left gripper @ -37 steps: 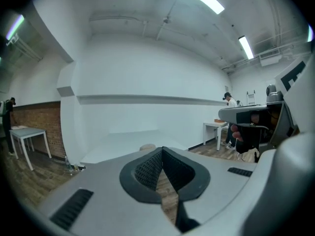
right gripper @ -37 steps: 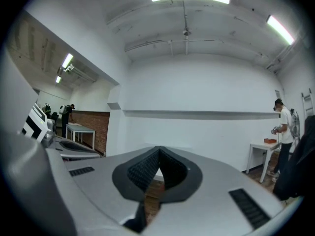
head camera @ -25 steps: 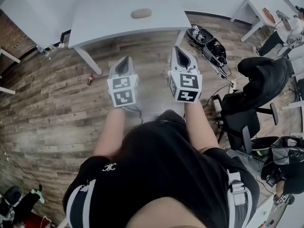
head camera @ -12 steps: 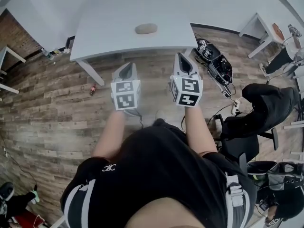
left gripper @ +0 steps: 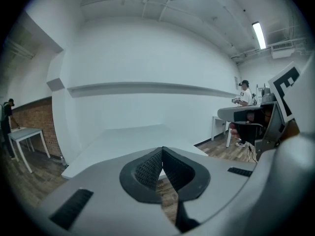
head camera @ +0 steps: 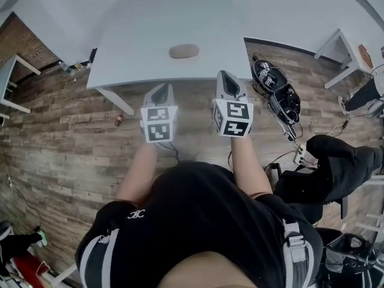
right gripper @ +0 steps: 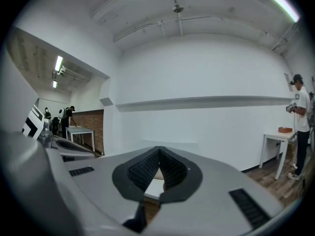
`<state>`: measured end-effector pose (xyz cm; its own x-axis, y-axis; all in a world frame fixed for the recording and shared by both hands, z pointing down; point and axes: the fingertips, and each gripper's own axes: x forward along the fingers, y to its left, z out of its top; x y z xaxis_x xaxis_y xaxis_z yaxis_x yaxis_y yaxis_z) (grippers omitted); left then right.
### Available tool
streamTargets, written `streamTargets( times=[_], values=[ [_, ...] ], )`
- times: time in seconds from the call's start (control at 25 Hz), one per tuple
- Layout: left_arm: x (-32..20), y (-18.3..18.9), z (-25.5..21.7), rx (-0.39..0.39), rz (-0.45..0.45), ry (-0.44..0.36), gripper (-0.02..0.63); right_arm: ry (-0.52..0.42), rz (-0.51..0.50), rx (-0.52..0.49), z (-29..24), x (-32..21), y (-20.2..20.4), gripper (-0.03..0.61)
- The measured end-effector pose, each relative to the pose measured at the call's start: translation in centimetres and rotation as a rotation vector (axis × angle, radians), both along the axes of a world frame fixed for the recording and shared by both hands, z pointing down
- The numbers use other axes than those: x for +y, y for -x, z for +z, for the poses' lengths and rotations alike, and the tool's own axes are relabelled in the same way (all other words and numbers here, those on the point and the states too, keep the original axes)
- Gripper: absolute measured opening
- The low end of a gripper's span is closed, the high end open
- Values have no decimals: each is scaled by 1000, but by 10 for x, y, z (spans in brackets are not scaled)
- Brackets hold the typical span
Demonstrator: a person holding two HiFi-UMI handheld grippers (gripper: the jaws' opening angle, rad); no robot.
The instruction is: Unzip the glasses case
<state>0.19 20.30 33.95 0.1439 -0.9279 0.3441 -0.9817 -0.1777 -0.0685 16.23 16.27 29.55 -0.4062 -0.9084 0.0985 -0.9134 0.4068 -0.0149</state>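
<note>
On the white surface [head camera: 150, 29], toward its middle and well beyond both tools, we list one glasses case [head camera: 183, 51]: oval, tan-grey, lying flat and alone, its zip too small to read. Nearer, over the wooden floor [head camera: 66, 131] just short of the surface's near edge, we hold the left tool [head camera: 160, 90] and the right tool [head camera: 226, 80] side by side, apart from each other, both pointing toward the surface. Left tool: jaws together, tips meeting, nothing between them. Right tool: jaws likewise pressed together and empty. Neither touches the case. To the right on the floor we note a heap of black gear and cables [head camera: 276, 89]; further right and nearer, a black chair [head camera: 336, 161] draped in dark cloth. Left of the left tool, a small red item [head camera: 119, 120] lies on the floor beside the surface's leg [head camera: 117, 101].
</note>
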Motion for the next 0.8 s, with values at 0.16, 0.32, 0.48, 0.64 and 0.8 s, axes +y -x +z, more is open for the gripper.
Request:
streamTargets(
  times=[0.16,0.32,0.48,0.64,0.8],
  values=[
    [-30,-12,-1,10,-14,9,6,17,-44,-11,8,-31,-6,5],
    [-53,-24,6,36,-33,21,6,44,-69,-25,19,-54,-20,5],
    [-71,-31,17,10,-49,38,6,97,-84,-65,35,-77,-32,5],
    [-94,-29,20,-9,-77,40,6,145,-106,-94,45,-104,-33,5],
    [-118,-13,24,-25,-94,22,6,144,-132,-71,51,-125,-17,5]
  ],
)
